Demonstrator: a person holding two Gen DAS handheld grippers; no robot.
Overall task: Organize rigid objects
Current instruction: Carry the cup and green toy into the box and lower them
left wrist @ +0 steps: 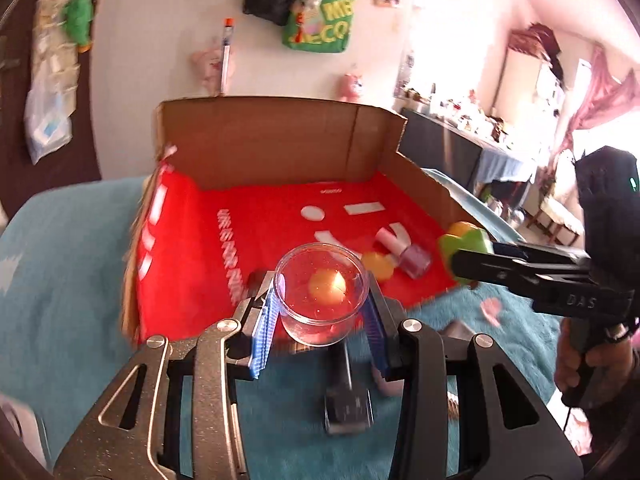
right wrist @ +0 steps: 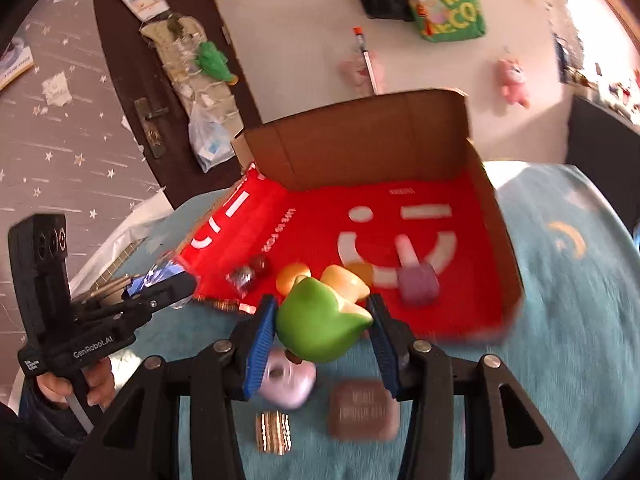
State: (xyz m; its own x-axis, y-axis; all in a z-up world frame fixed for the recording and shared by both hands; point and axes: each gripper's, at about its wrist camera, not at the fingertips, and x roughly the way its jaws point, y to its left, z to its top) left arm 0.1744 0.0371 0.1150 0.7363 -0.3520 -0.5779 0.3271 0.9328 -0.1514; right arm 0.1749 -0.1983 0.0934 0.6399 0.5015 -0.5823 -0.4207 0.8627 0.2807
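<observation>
My left gripper (left wrist: pixel 322 308) is shut on a small clear glass jar (left wrist: pixel 322 292) and holds it above the front edge of the open cardboard box (left wrist: pixel 280 148) with a red liner. My right gripper (right wrist: pixel 322 320) is shut on a green and yellow flower-shaped toy (right wrist: pixel 320 320), held over the box's front edge; it also shows in the left wrist view (left wrist: pixel 464 244). Inside the box lie a purple nail polish bottle (left wrist: pixel 414 260), an orange ball (left wrist: pixel 378 266) and dark round pieces (right wrist: pixel 260 264).
The box sits on a teal blanket (left wrist: pixel 72 264). On the blanket in front lie a lilac round case (right wrist: pixel 286 382), a brown rectangular block (right wrist: pixel 362 408), a ribbed gold piece (right wrist: pixel 274 432) and a dark rectangular item (left wrist: pixel 346 404). A dark cabinet (left wrist: pixel 444 152) stands right.
</observation>
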